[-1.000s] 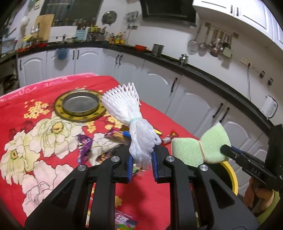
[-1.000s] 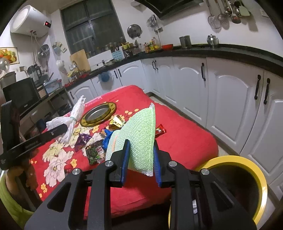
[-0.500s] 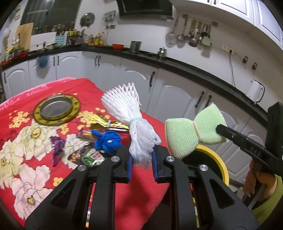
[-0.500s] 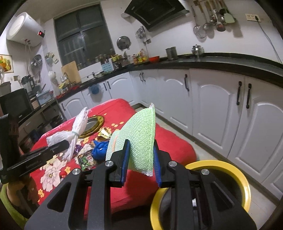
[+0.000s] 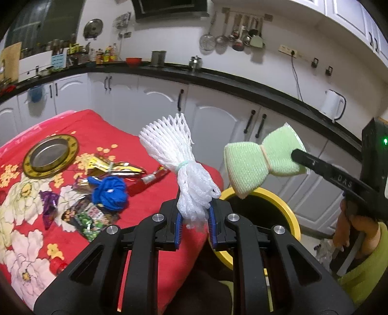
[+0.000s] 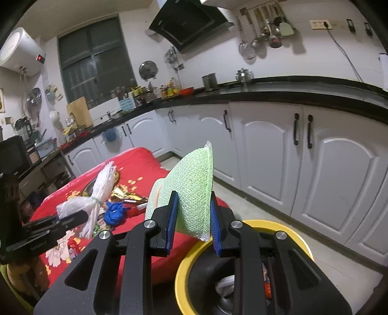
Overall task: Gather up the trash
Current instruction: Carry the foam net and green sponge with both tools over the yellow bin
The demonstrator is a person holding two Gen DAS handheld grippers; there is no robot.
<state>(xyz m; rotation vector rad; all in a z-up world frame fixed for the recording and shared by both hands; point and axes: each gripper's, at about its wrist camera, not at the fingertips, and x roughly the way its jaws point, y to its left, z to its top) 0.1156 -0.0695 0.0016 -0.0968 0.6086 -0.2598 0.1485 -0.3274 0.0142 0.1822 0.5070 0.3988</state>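
A white kitchen with a black worktop, lit by indoor light.
White cabinets [image 6: 271,155] with black handles run under the black countertop [image 6: 278,93] along white walls. A dark window [image 6: 94,63] sits behind the sink end, with a black range hood [image 6: 191,21] to its right and a white water heater [image 6: 20,52] high on the left. Ladles and strainers hang on a rail [image 5: 232,40]; a white kettle [image 5: 333,104] stands by a socket. The floor [image 6: 266,215] is pale tile.
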